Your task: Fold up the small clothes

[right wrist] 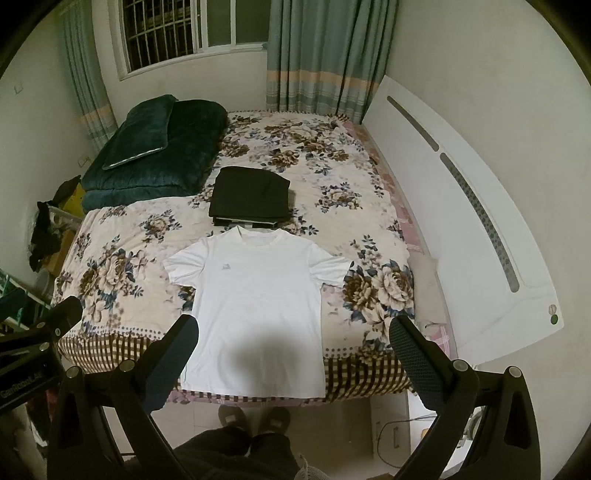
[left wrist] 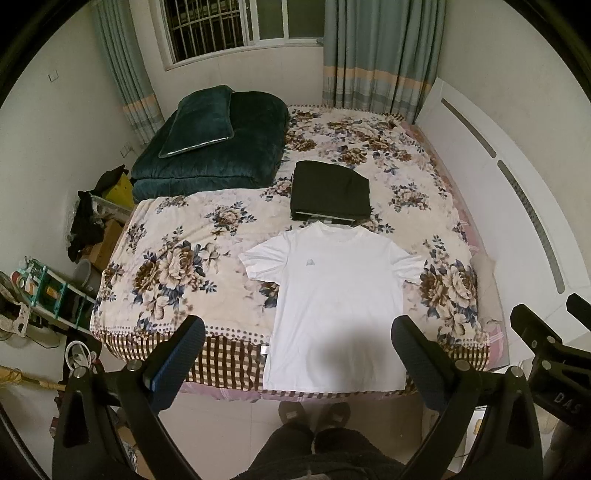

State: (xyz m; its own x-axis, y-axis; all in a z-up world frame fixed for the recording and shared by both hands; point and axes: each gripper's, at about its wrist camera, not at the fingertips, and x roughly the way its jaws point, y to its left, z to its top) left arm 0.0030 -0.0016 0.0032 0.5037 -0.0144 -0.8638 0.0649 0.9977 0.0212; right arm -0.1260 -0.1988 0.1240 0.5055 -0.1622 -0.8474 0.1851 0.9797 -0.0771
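Left gripper [left wrist: 297, 332] gapes above flat, unfolded white T-shirt [left wrist: 332, 295].

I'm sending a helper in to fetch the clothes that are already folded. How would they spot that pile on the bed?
Start at the bed with the flowered sheet. A white T-shirt lies flat near its front edge; just past the shirt's collar sits the folded black pile. It is small and square, unlike the big dark green quilt by the window.

Far ahead and left of the claw: dark green quilt [left wrist: 218, 147] with matching pillow [left wrist: 201, 120] on top. Straight ahead, barred window [left wrist: 236, 24] between grey-green curtains [left wrist: 376, 51]. Right: white headboard [right wrist: 461, 206]. Below: slippers [left wrist: 314, 413].
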